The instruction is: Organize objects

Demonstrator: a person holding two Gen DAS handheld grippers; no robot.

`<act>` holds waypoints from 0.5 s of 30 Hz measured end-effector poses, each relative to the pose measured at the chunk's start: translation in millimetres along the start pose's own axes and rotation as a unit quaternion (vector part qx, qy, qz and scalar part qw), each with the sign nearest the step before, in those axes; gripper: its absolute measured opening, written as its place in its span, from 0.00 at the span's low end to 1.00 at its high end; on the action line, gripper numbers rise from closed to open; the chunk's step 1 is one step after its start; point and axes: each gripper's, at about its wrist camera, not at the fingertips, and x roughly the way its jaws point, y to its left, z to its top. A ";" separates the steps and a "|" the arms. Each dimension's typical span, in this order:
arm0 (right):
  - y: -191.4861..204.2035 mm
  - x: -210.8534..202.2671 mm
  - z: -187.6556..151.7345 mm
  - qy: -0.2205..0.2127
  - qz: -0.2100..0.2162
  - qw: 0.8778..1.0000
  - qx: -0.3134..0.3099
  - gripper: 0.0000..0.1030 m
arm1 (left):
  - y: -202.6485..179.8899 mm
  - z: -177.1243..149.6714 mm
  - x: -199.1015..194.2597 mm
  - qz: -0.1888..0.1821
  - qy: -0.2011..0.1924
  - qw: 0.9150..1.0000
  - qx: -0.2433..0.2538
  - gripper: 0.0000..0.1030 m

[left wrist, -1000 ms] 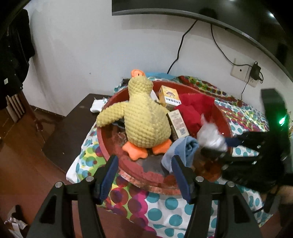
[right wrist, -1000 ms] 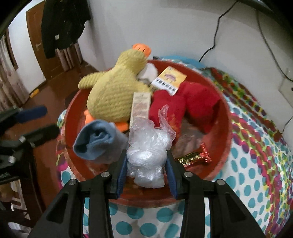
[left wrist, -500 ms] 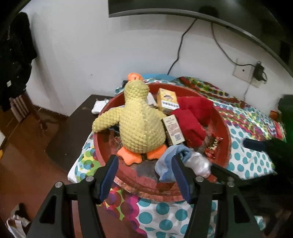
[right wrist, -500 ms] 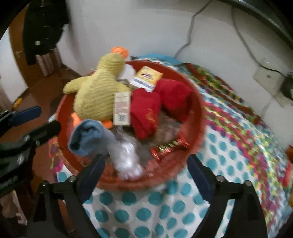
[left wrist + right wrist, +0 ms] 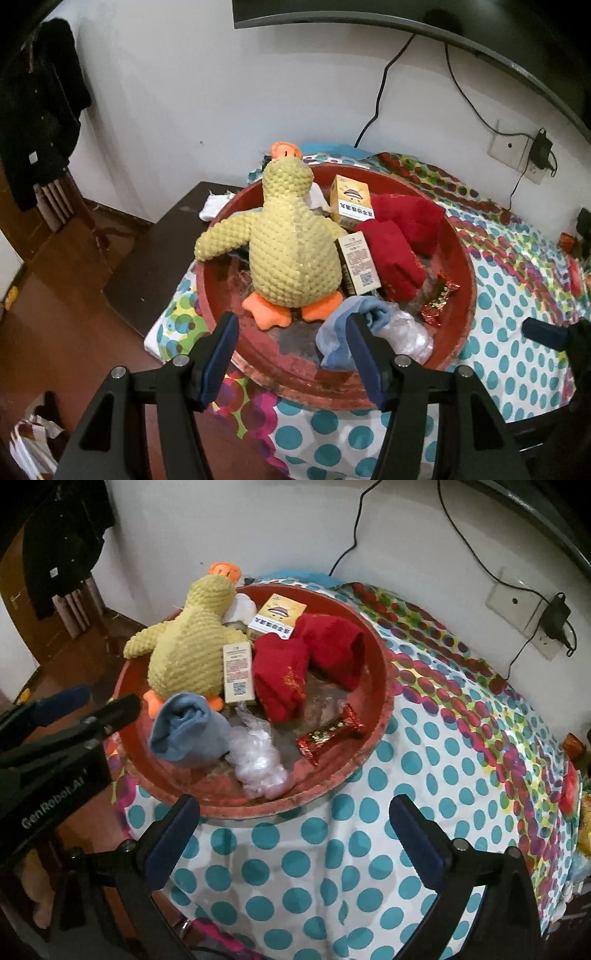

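A round red basin (image 5: 466, 280) (image 5: 384, 686) sits on a polka-dot cloth. In it lie a yellow plush duck (image 5: 291, 251) (image 5: 188, 646), two small boxes (image 5: 358, 262) (image 5: 238, 674), red socks (image 5: 395, 240) (image 5: 306, 664), a blue sock (image 5: 332, 332) (image 5: 184, 731), a crumpled clear plastic bag (image 5: 406, 338) (image 5: 258, 760) and a red-gold candy bar (image 5: 439, 299) (image 5: 330, 734). My left gripper (image 5: 291, 354) is open and empty at the basin's near rim. My right gripper (image 5: 295, 830) is wide open and empty, pulled back over the cloth.
The polka-dot cloth (image 5: 461, 757) covers the table to the right. A dark wooden side table (image 5: 155, 258) stands left of the basin. A wall socket with a plugged charger (image 5: 550, 624) and cables is on the wall. Wooden floor lies below left.
My right gripper opened, let the plastic bag drop into the basin by the blue sock, and drew back. My left gripper barely moved.
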 end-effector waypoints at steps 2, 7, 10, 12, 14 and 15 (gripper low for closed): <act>0.8 1.9 -0.8 0.004 0.002 1.000 -0.003 0.99 | -1.1 1.0 2.3 -0.008 0.005 1.000 0.001 0.60; 1.2 5.5 -2.3 0.010 0.006 1.000 -0.008 0.99 | -6.9 -0.5 12.3 -0.004 0.025 1.000 0.003 0.63; 0.9 7.0 -2.4 0.014 0.009 1.000 -0.007 0.99 | -7.1 -0.8 17.0 -0.024 0.036 0.999 -0.005 0.63; -0.3 7.9 -2.4 0.016 0.010 1.000 -0.006 0.99 | -6.0 -0.6 18.5 -0.040 0.039 0.998 -0.012 0.63; -1.1 8.6 -2.5 0.018 0.010 1.000 -0.005 0.99 | -7.3 -0.4 17.2 -0.033 0.035 0.999 -0.007 0.63; -1.8 9.0 -2.3 0.019 0.010 1.000 -0.005 0.99 | -7.7 -0.5 16.5 -0.028 0.033 0.999 -0.004 0.63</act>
